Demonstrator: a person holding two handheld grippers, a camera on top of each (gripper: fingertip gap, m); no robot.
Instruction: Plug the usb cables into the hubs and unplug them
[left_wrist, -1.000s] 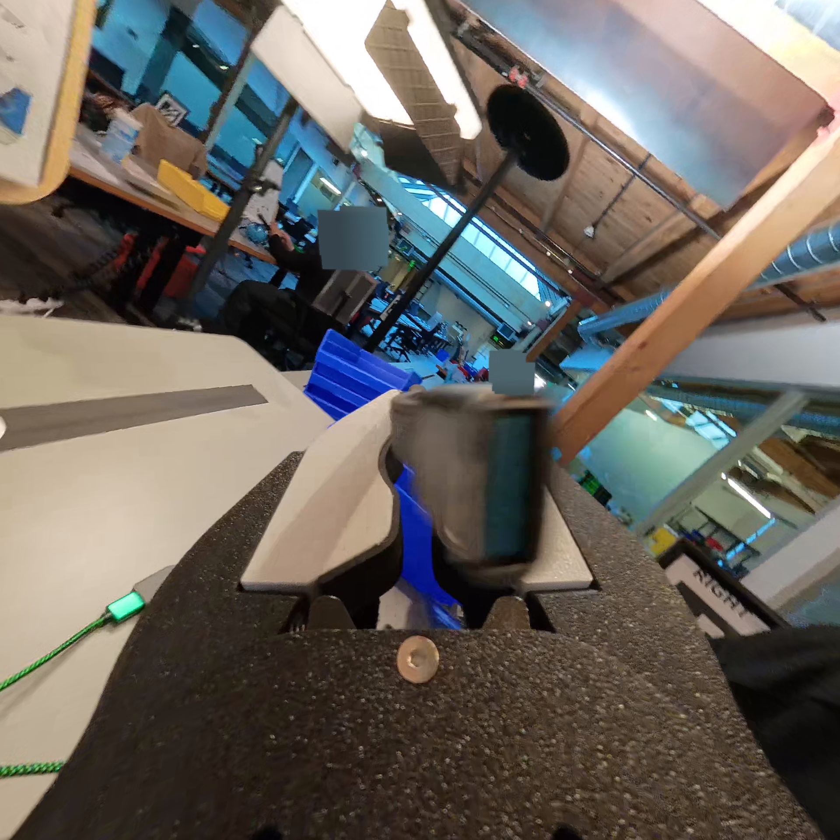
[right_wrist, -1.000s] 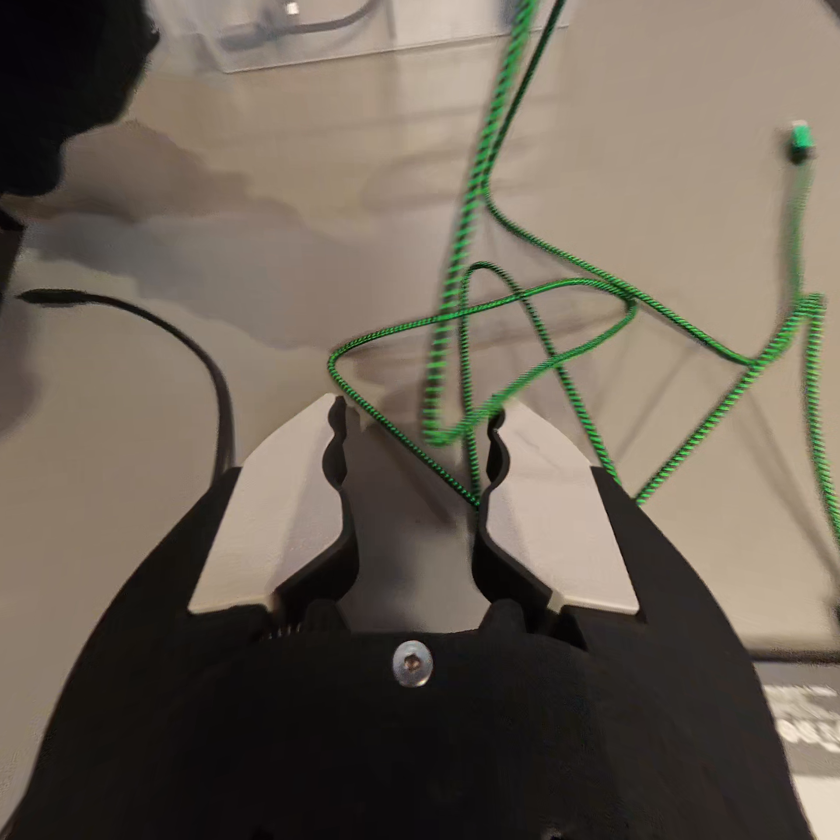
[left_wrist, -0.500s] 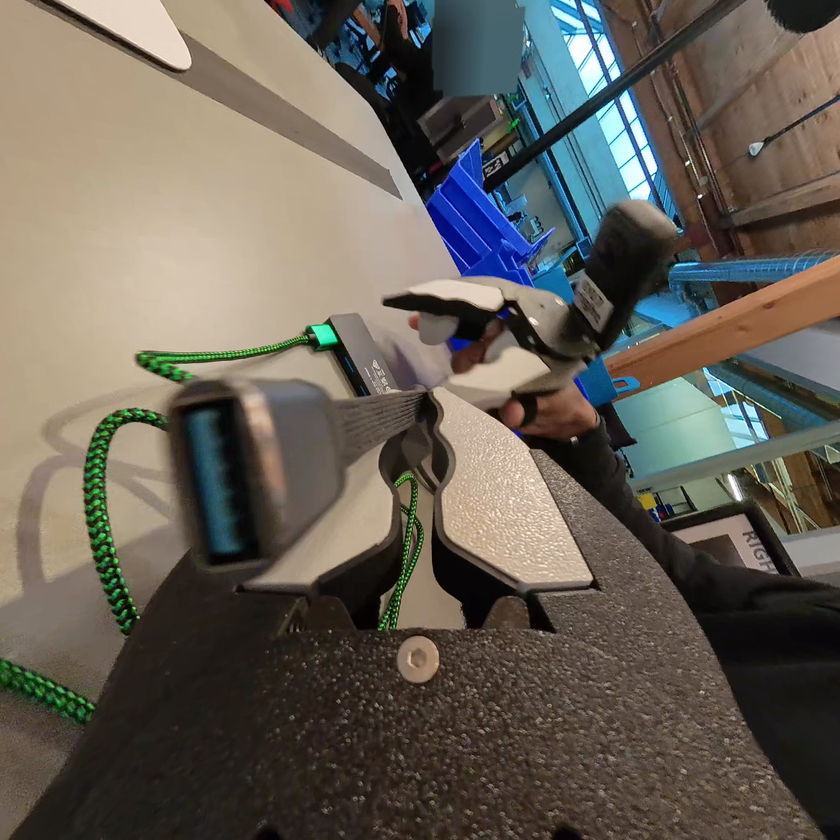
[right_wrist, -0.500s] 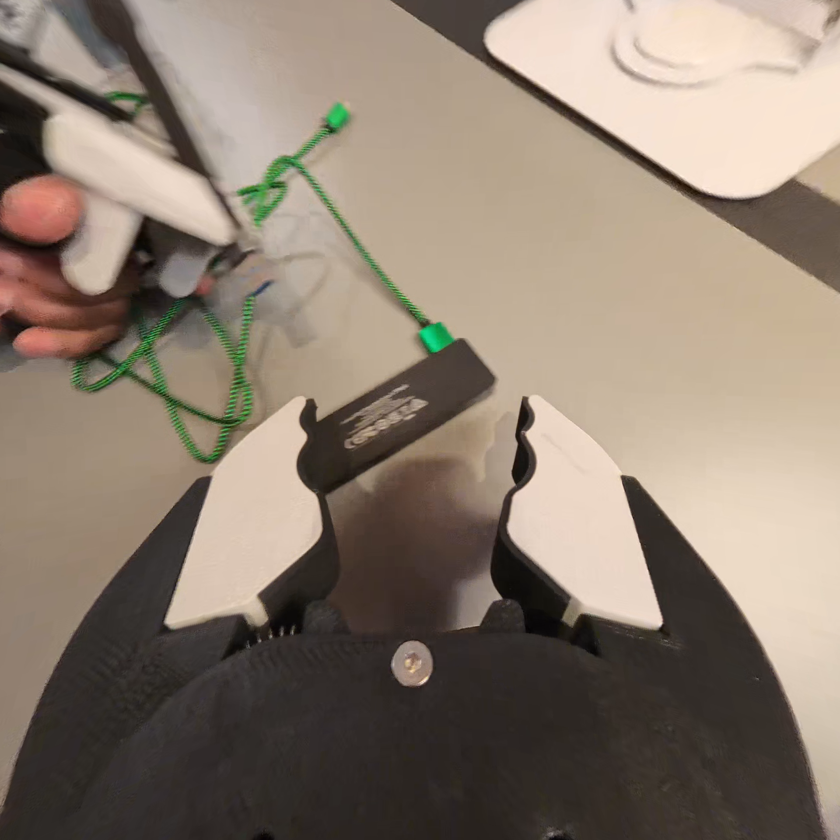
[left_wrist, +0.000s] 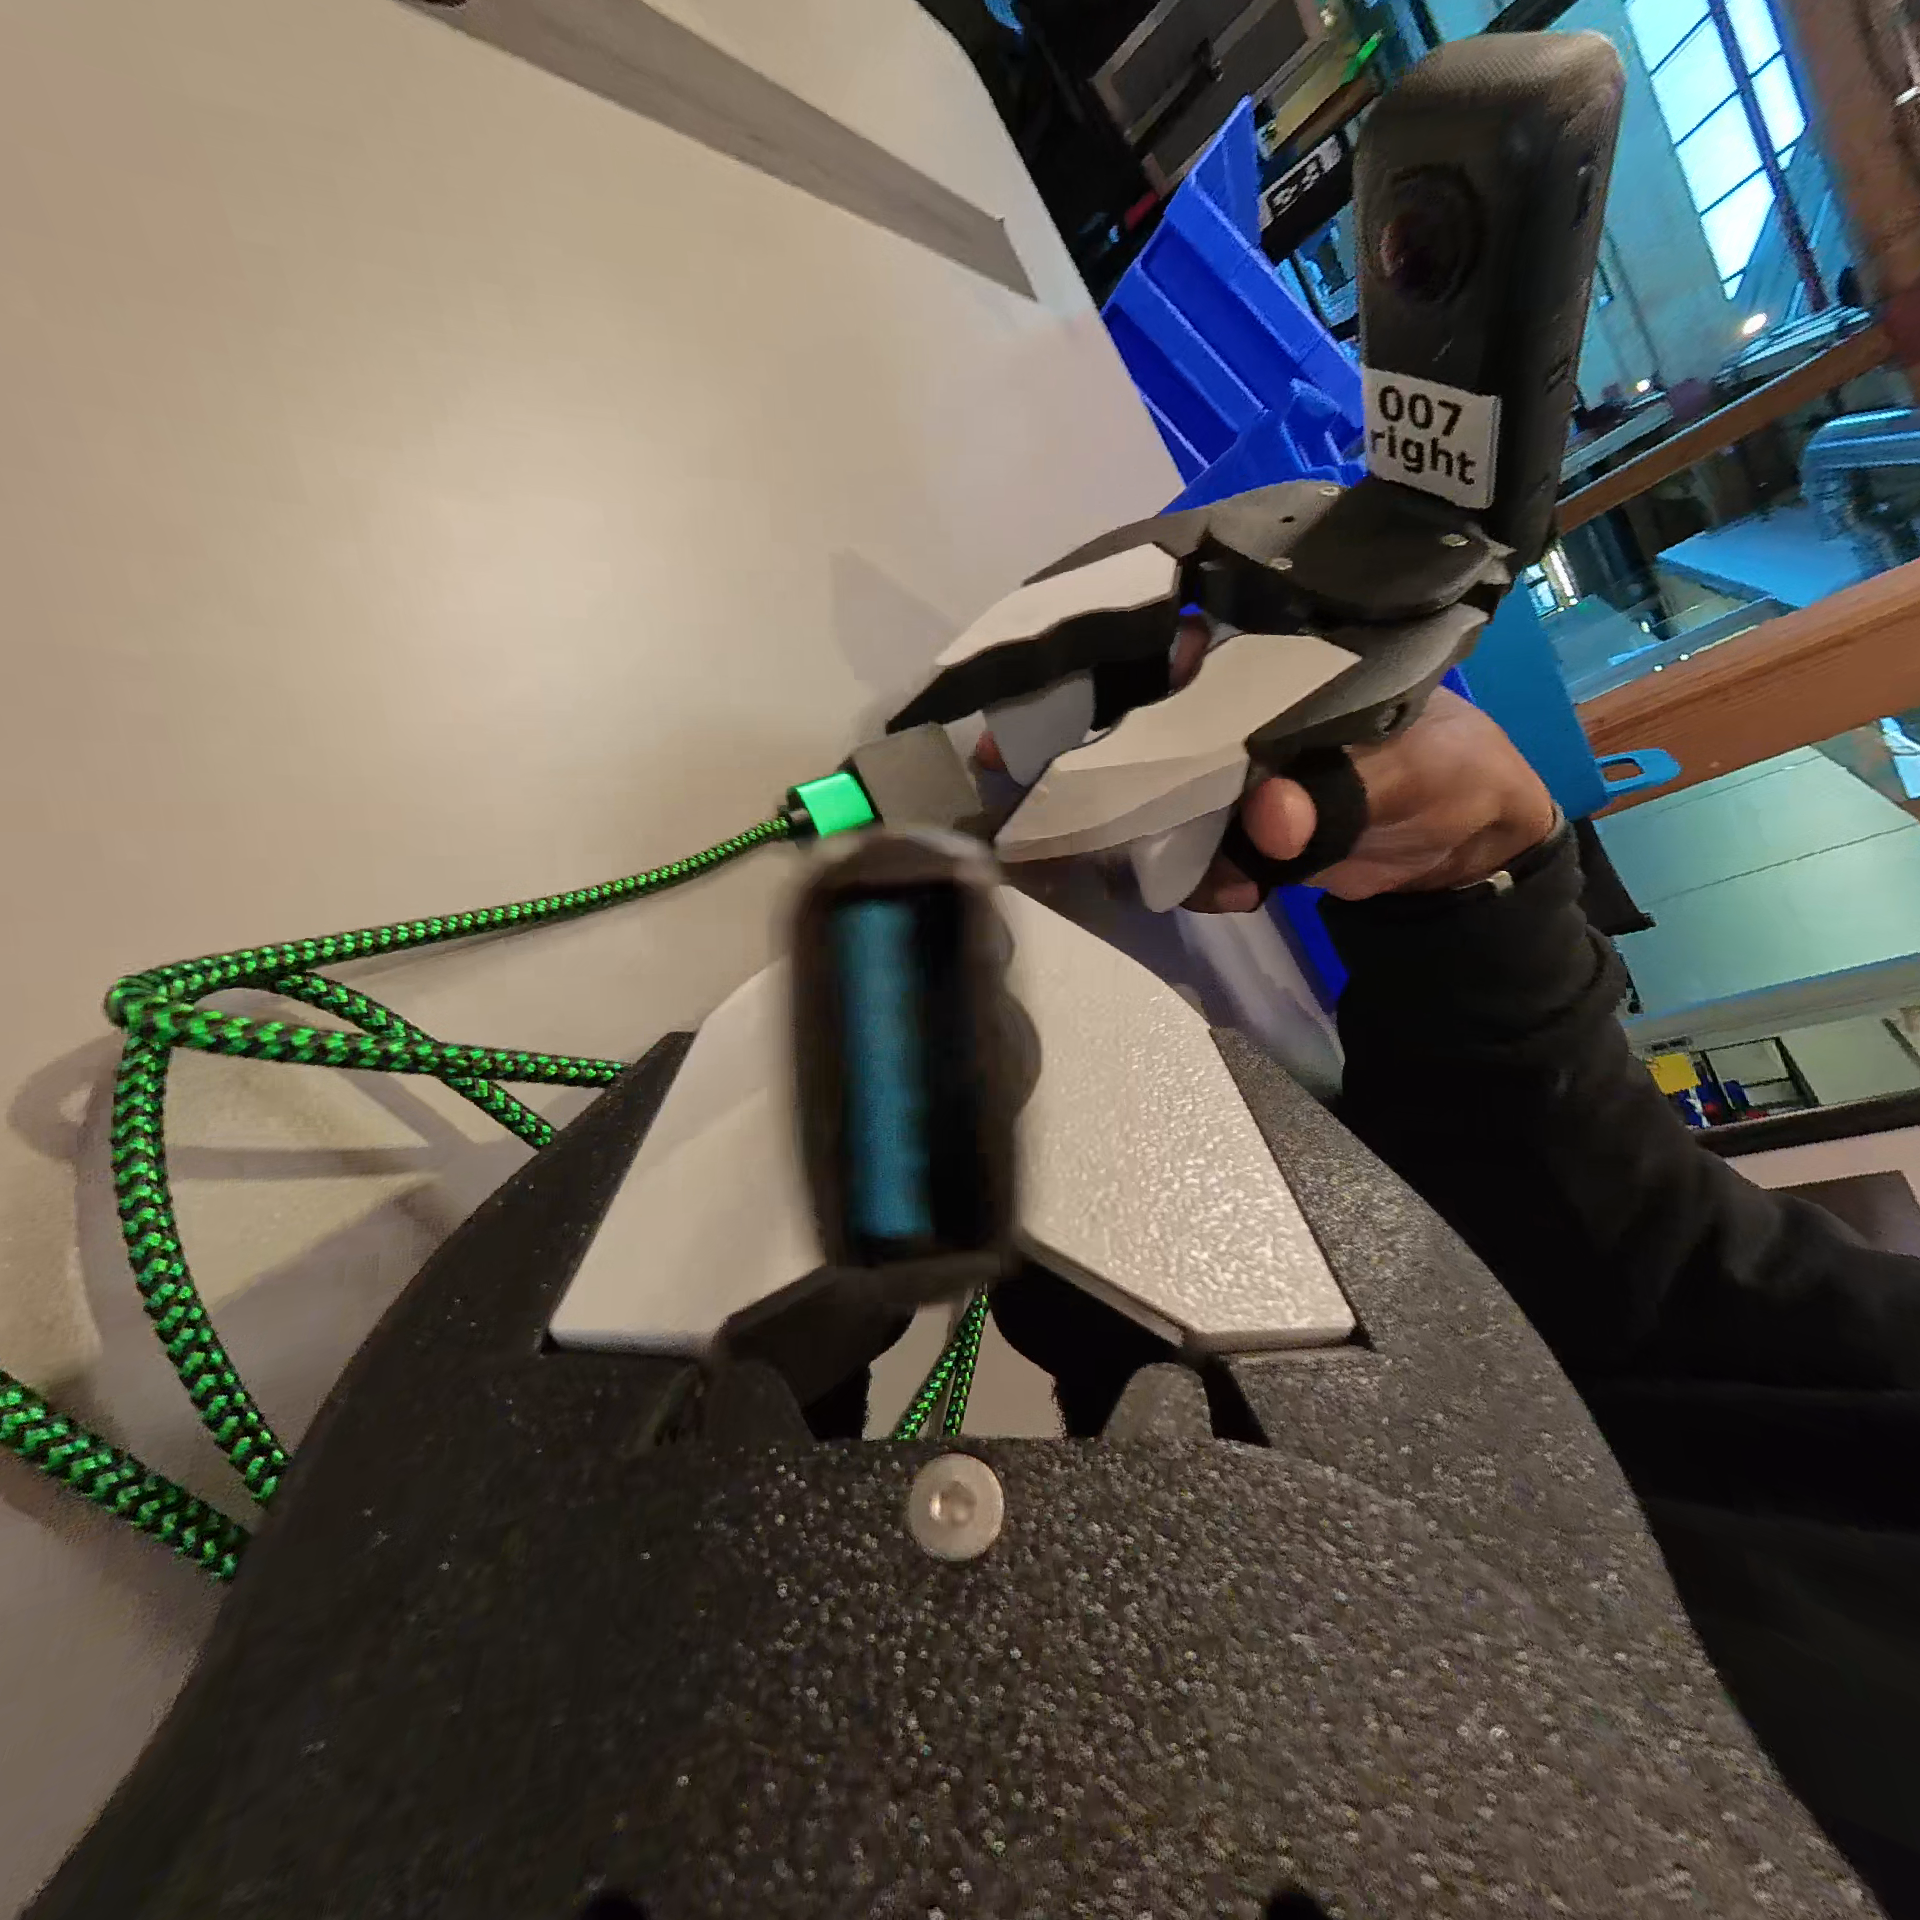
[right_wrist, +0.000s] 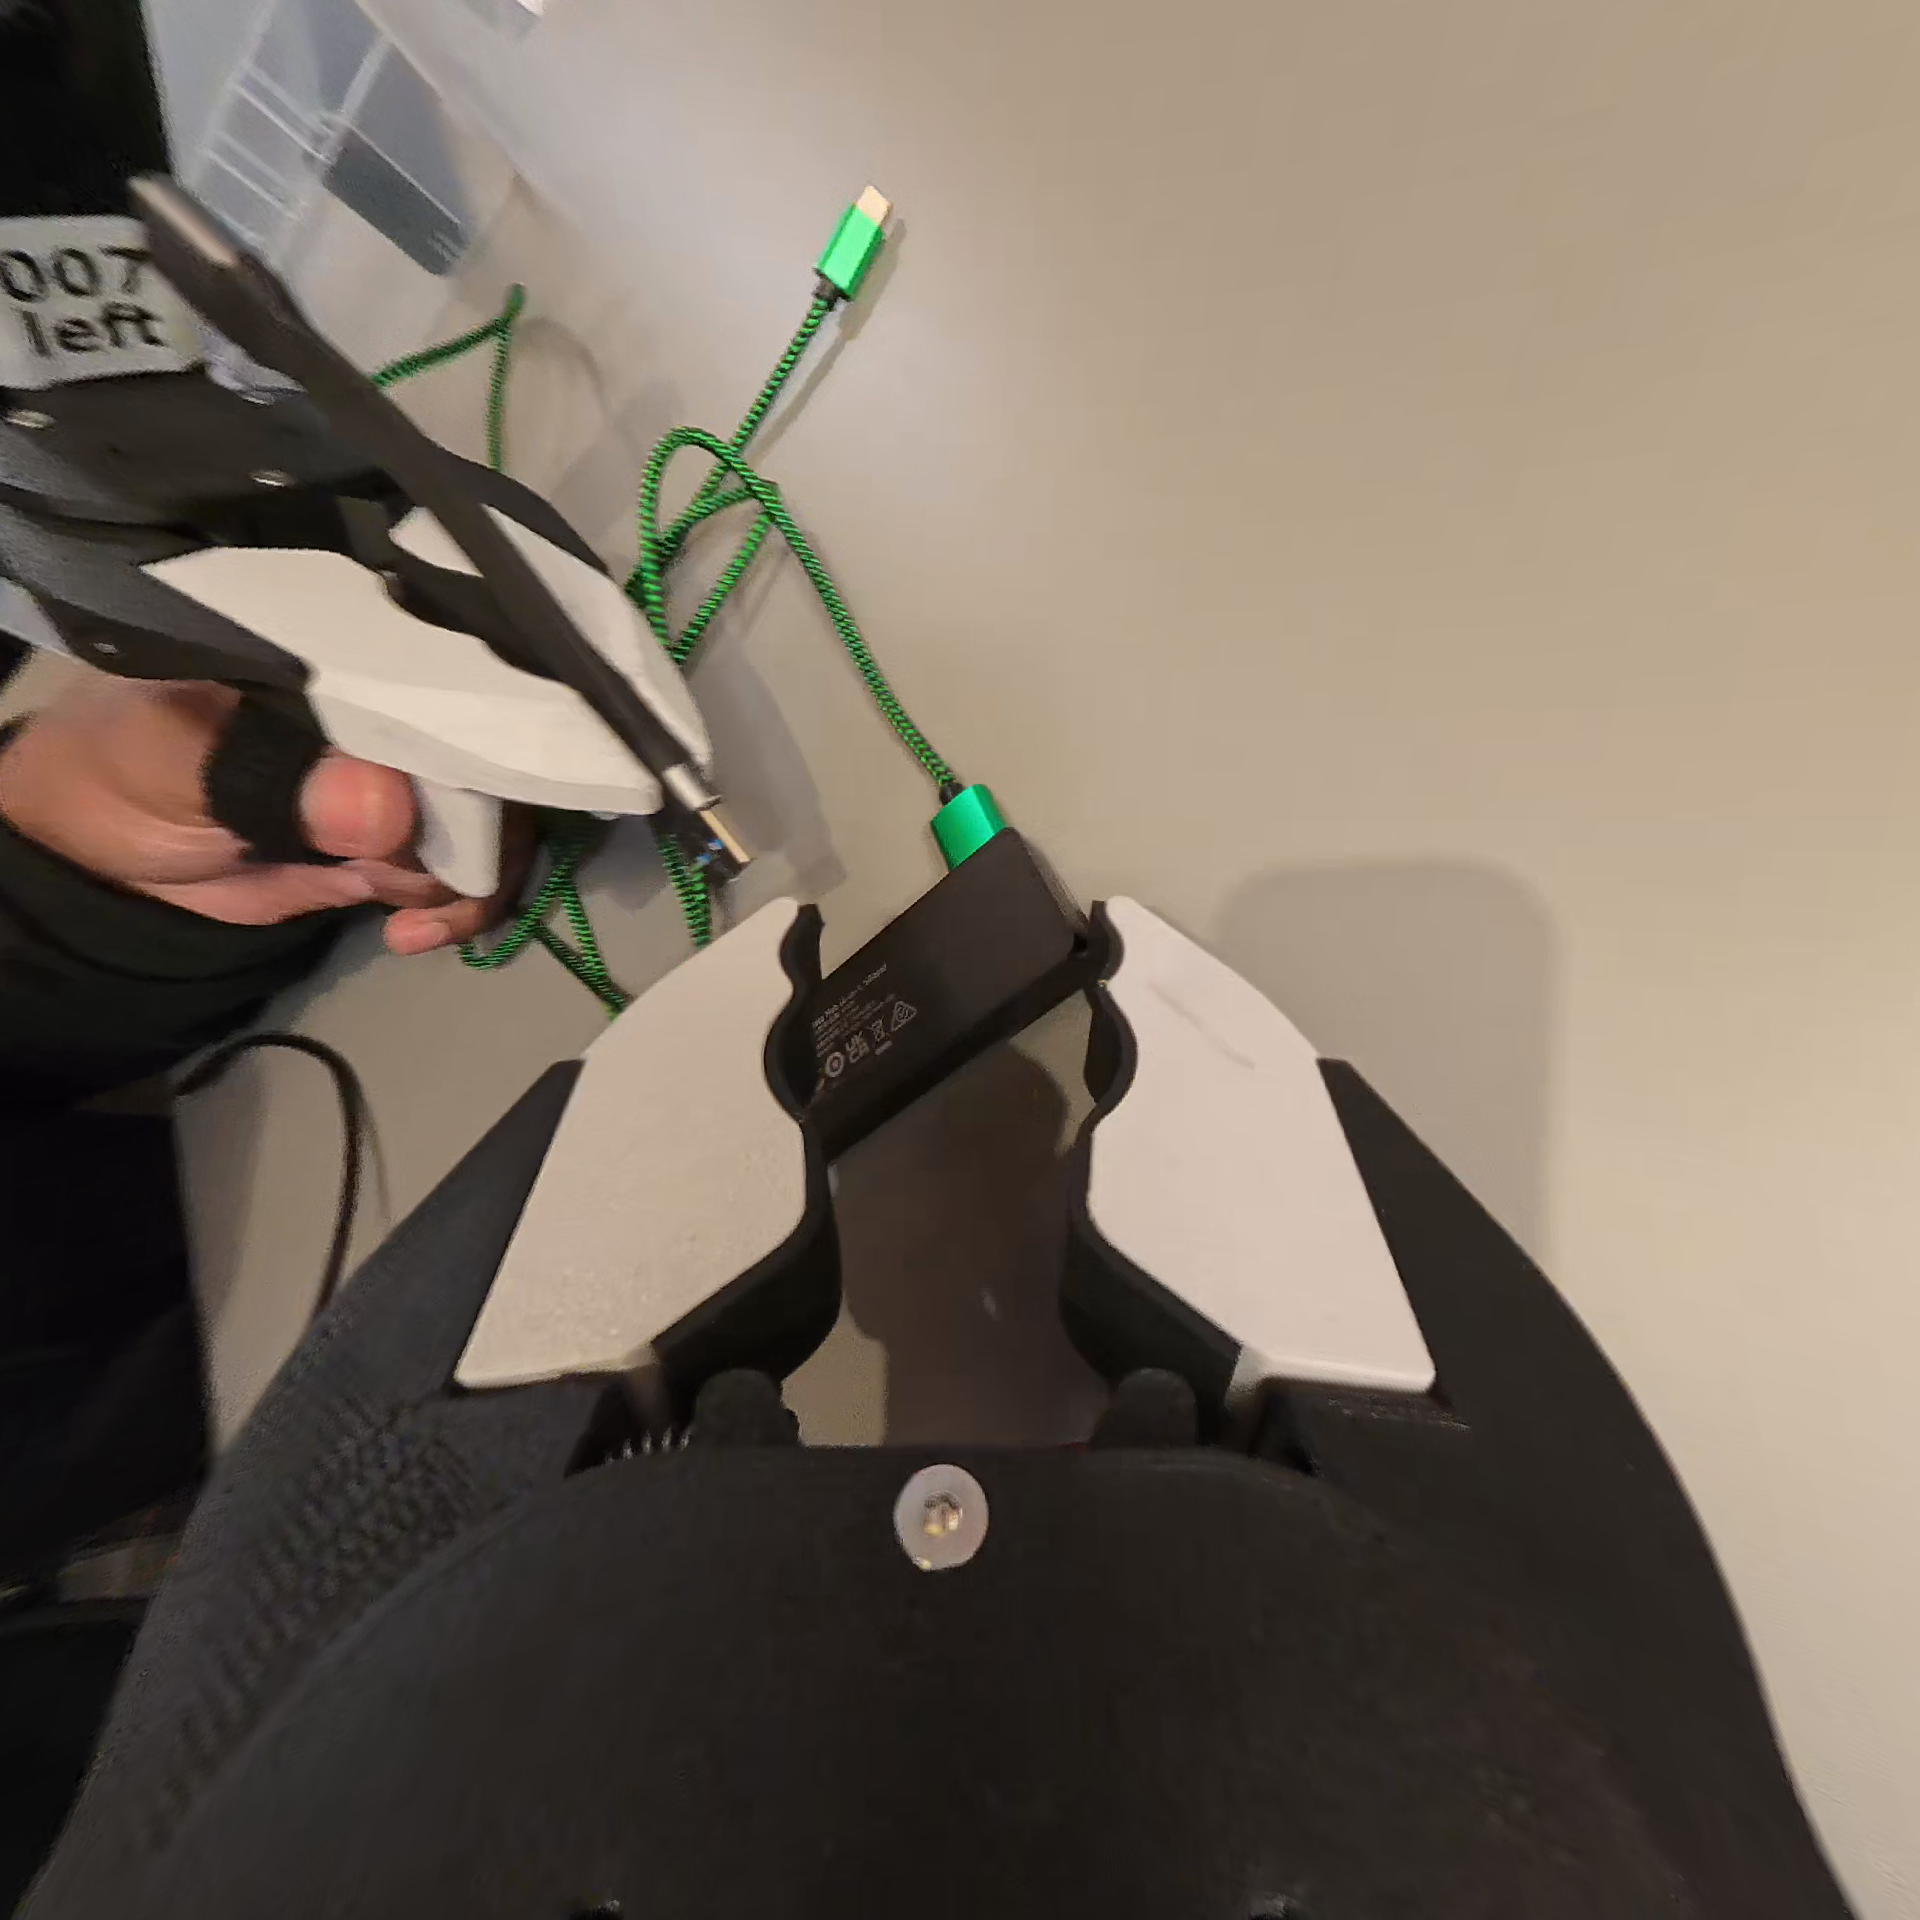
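Observation:
My right gripper is shut on a black USB hub, held across its fingertips just above the table. A green plug of a green braided cable sits in the hub's far end. My left gripper is shut on a short grey flat cable whose silver plug points at the hub, a short way left of it. In the left wrist view that cable's loose blue-lined socket end hangs blurred before the left gripper. Beyond it the right gripper holds the hub.
The green cable's free plug lies farther out on the beige table. Green cable loops lie to the left. A clear plastic box stands at the far left, a black cable near me. Blue bins stand past the table edge.
My right gripper has come down and closed on the hub, which lay between its open fingers before. My left gripper has brought the grey cable nearer the hub; its socket end swung to the middle.

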